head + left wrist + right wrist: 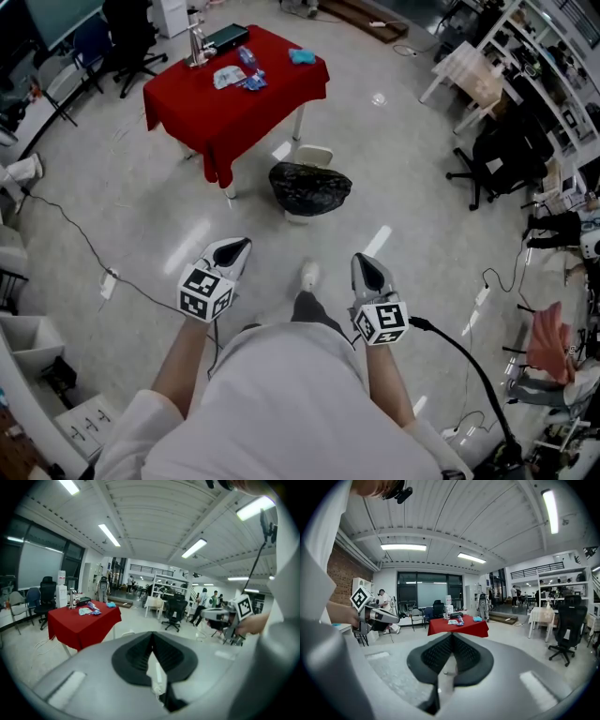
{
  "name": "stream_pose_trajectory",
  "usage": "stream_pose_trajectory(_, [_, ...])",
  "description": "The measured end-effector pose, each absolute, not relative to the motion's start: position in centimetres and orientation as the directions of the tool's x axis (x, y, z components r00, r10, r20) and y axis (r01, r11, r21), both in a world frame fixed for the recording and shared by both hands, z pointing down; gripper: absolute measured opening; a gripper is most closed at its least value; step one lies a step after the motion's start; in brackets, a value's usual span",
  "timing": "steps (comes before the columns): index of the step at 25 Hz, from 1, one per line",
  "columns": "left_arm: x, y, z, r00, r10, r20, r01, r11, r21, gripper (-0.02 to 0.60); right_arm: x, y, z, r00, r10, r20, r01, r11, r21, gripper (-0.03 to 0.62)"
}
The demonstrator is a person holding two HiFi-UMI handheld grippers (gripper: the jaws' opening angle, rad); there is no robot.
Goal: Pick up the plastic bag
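A black plastic bag point(309, 187) lines a white bin on the floor, just in front of the red table point(225, 98). Small blue and white packets point(236, 77) lie on the tablecloth. I hold both grippers at waist height, well short of the bag. My left gripper point(240, 244) points toward the bag with its jaws shut and nothing between them. My right gripper point(365, 259) is also shut and empty. The left gripper view shows its closed jaws point(152, 638) and the red table point(82, 620) beyond them. The right gripper view shows closed jaws point(451, 638) and the red table point(458, 625).
A bottle and a dark box point(225, 37) stand at the table's far end. Office chairs point(502, 155), a white table point(469, 75) and shelving fill the right side. Cables point(75, 234) run across the floor at left, and a black cable point(469, 366) trails from my right gripper.
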State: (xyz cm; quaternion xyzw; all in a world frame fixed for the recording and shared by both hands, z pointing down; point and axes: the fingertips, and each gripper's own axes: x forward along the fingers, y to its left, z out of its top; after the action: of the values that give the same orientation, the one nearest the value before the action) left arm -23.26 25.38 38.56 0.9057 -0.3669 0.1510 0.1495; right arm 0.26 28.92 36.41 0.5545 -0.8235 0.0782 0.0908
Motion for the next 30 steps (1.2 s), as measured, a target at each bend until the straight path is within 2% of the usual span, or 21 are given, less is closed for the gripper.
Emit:
stream_pose_trajectory(11, [-20.5,18.2,39.8,0.667,-0.634,0.391,-0.725,-0.673,0.145,0.005,2.5,18.9,37.6,-0.421,-0.873,0.247,-0.903,0.428,-0.031,0.002])
stream_pose_trajectory(30, [-11.6,2.5,41.1,0.591,-0.678,0.437,-0.794,-0.587,0.162,0.005,12.0,0.3,40.0,-0.535,-0.791,0.295,-0.837,0.543,-0.063,0.002])
